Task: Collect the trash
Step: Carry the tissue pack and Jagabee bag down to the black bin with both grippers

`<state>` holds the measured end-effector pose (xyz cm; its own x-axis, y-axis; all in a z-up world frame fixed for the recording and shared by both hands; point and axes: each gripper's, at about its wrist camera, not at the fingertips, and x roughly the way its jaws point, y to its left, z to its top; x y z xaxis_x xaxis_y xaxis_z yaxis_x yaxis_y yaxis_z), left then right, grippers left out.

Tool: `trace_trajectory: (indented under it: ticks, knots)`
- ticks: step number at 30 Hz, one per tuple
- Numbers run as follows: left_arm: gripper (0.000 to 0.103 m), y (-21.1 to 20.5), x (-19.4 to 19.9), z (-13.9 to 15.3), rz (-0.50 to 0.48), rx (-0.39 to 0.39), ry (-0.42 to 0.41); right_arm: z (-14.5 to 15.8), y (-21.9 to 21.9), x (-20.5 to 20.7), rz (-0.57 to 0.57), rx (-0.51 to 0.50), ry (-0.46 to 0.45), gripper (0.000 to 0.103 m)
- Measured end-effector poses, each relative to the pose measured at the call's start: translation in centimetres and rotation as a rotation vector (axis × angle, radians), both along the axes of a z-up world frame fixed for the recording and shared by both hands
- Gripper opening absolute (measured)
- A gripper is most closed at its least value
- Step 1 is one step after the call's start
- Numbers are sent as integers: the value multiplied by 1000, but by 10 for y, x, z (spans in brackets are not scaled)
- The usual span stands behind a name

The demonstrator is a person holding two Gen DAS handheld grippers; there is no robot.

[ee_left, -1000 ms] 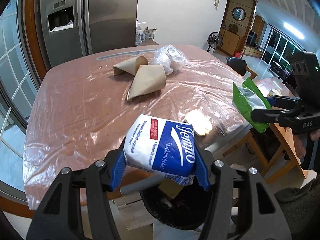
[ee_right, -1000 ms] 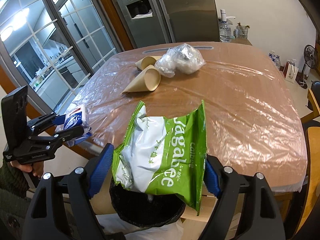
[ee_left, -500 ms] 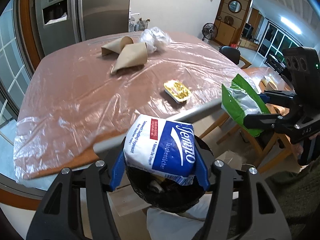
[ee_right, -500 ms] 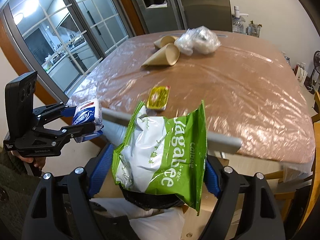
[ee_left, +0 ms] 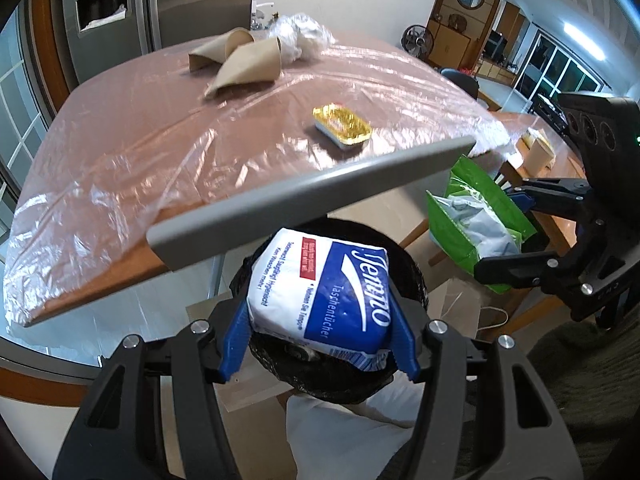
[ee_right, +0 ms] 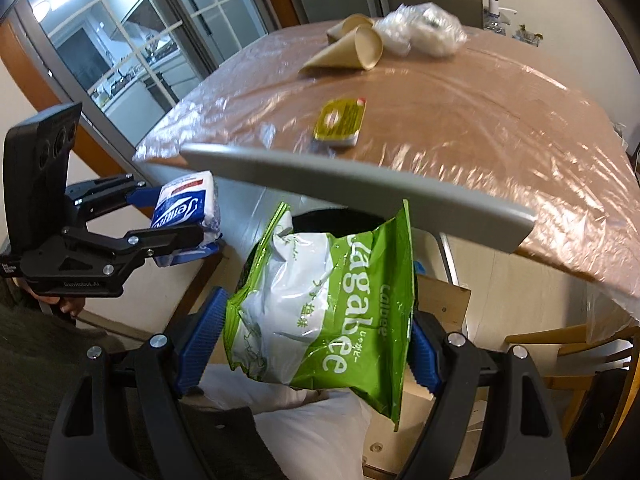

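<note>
Since the earlier frames you've lowered both grippers off the table (ee_left: 120, 152), so the black bin (ee_left: 404, 256) now fills lower centre. Your left gripper (ee_left: 318, 334) clamps the tissue pack (ee_left: 320, 292) over it; your right gripper (ee_right: 308, 354) grips the green snack bag (ee_right: 340, 312) between its blue pads.

A wide wooden table (ee_left: 120, 152) wears a crinkled clear plastic sheet (ee_right: 520, 128) that hangs over its near edge. A grey chair back (ee_left: 312, 196) runs across the front of the table in both views. Behind the table stands a stainless steel fridge (ee_left: 160, 4) with a dispenser recess in its door. To one side, a glazed door with white bars (ee_right: 132, 36) looks onto a lit kitchen. Across the room sit a floor fan (ee_left: 417, 40) and a wooden cabinet (ee_left: 460, 28) with a round mirror above. A pump bottle (ee_right: 493, 10) stands at the wall beyond the table. A wooden chair (ee_right: 580, 356) sits under the table's far side.
</note>
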<state>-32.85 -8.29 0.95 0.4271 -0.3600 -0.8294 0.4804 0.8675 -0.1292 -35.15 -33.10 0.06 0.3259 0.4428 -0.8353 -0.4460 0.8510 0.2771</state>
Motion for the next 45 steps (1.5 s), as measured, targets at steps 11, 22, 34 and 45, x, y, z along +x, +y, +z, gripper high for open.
trace_trajectory:
  ticks: [11, 22, 34, 45]
  knots:
    - [59, 0, 3, -40, -12, 57, 69, -40, 4, 8, 31, -53, 65, 79]
    - [59, -9, 8, -69, -59, 111, 87, -64, 13, 16, 94, -113, 70, 79]
    - [59, -20, 20, -99, -84, 164, 129, -84, 25, 20, 105, -162, 62, 79]
    - [59, -31, 25, -117, -119, 213, 146, -102, 32, 24, 99, -196, 80, 79]
